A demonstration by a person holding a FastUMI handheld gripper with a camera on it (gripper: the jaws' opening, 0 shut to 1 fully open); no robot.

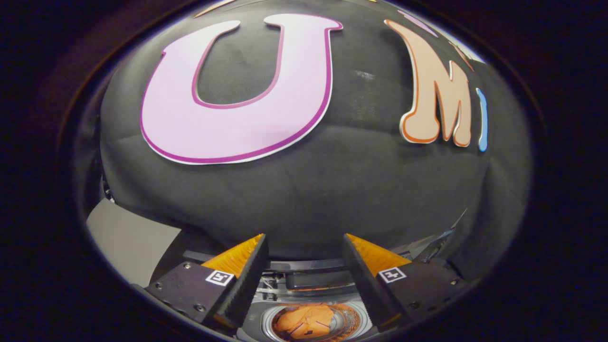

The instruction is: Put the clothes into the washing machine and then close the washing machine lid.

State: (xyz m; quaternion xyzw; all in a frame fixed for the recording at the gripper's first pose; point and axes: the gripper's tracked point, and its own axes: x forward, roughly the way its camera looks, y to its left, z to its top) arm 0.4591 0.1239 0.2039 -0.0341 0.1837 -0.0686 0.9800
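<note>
A: Status?

B: My gripper [304, 244] is held high over the washing machine [308, 285], fingers spread apart, nothing between them. Tilted up, so I mostly face the booth wall.

A: Clothes?

B: Orange clothes [306, 320] are bunched in the drum [349, 319], seen low down in the gap between my fingers. So loading looks done, as far as I can judge; can't see if anything is left outside.

A: Why that high?

B: Probably to clear the opening and get to the lid. Grey panel [130, 240] beside my left finger could be the raised lid, can't tell for sure.

A: Next?

B: Locate the lid edge, push it down. Opening is still uncovered.
</note>
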